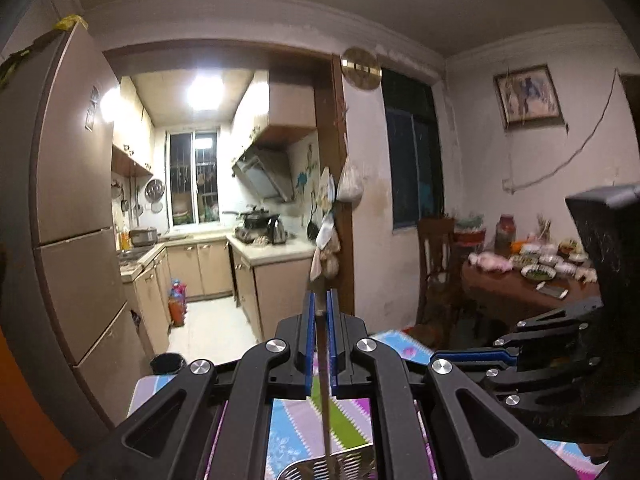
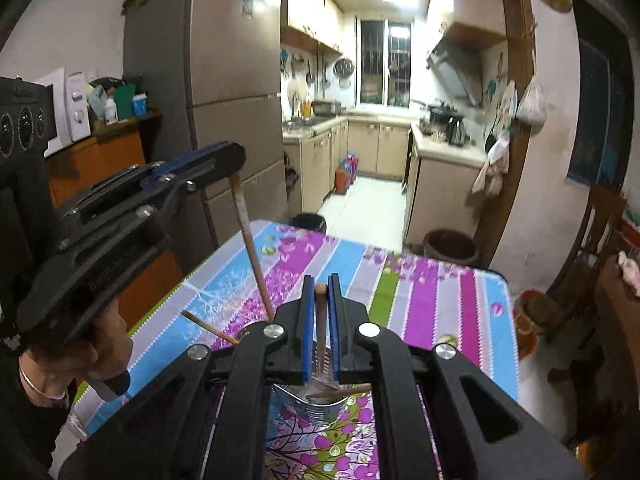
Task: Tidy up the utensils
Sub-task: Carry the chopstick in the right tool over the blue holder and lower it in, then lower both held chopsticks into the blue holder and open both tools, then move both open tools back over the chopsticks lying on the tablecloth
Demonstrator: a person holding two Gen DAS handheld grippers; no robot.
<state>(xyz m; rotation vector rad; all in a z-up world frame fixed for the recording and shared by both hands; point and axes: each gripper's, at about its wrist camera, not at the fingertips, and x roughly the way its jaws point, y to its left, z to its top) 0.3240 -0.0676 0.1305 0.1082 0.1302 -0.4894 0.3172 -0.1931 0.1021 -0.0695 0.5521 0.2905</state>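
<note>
A: Which step is in hand?

B: Carrying, I'd judge. The left gripper (image 1: 320, 320) is pinching the handle of a slotted spatula (image 1: 344, 466), its perforated blade hanging near the camera. The right gripper (image 2: 321, 312) is pinching a second utensil (image 2: 320, 320) by its wooden handle, right above the metal tin (image 2: 316, 404).

A: And the tin?

B: It stands on the near part of the desk (image 2: 440, 300), with a thin stick (image 2: 208, 326) already leaning in it.

A: Next move?

B: Probably lowering each utensil upright into the tin, one at a time, since the two grippers are close together.

A: Room?

B: The far and right stretches of the striped cloth lie bare; the desk's left edge is close to the left hand (image 2: 72, 356).
</note>
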